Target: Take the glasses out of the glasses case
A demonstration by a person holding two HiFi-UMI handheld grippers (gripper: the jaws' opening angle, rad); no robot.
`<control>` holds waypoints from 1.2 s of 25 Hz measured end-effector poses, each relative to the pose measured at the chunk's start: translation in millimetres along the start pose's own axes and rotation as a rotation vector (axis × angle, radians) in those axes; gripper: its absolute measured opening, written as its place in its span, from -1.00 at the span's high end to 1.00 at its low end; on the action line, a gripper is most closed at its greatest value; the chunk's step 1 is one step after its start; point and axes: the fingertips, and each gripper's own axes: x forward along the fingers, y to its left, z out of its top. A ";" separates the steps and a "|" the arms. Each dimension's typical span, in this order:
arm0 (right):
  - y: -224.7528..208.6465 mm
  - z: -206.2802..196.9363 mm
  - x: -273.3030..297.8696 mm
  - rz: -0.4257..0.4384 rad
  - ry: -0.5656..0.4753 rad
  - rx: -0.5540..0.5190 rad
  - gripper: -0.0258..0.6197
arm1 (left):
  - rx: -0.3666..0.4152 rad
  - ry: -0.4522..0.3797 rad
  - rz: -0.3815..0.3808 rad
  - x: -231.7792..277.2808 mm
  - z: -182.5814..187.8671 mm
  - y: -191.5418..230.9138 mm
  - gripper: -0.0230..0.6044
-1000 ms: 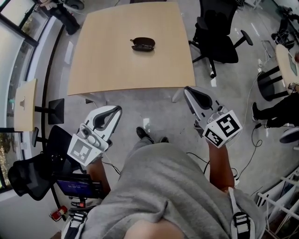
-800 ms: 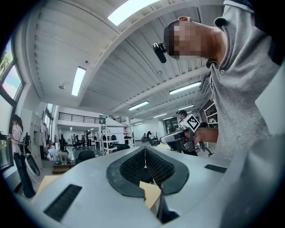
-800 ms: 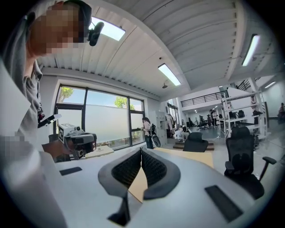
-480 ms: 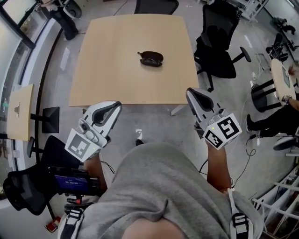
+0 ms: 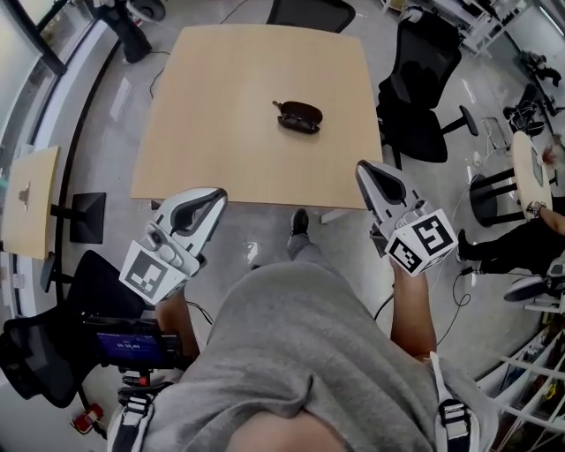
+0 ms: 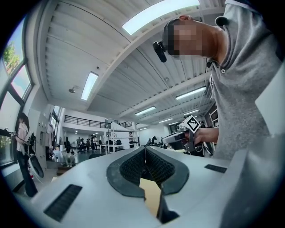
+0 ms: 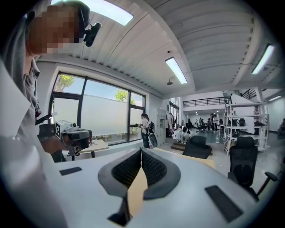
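A dark brown glasses case [image 5: 298, 116] lies on the light wooden table [image 5: 221, 106], right of its middle; at this distance I cannot tell whether its lid is up. Both grippers are held in the air in front of the table's near edge, well short of the case. My left gripper [image 5: 214, 197] is shut and holds nothing, its pads meeting at the tip [image 6: 144, 149]. My right gripper [image 5: 363, 169] is likewise shut and empty [image 7: 141, 151]. Each gripper view points up into the hall and catches the other gripper, not the case.
Black office chairs stand at the table's right [image 5: 424, 84] and far side [image 5: 311, 12]. A small side table [image 5: 26, 190] and another black chair [image 5: 35, 349] are at the left. My shoe [image 5: 299, 222] is beside the table's near edge. A seated person [image 5: 521, 243] is at the right.
The table and the case have drifted lower and to the right in the head view, so I have come nearer to the table. Both grippers stayed shut and level.
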 end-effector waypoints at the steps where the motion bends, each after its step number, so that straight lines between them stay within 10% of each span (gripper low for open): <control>1: -2.1 -0.7 4.4 0.006 0.001 -0.002 0.90 | -0.002 0.005 0.009 -1.5 -2.2 1.2 0.91; 16: -61.4 -13.9 134.1 0.131 0.061 -0.001 0.89 | 0.034 0.088 0.146 10.4 -35.4 82.7 0.91; 30: -171.8 -117.9 248.9 0.158 0.300 0.054 0.89 | -0.132 0.165 0.176 100.6 -85.8 149.1 0.91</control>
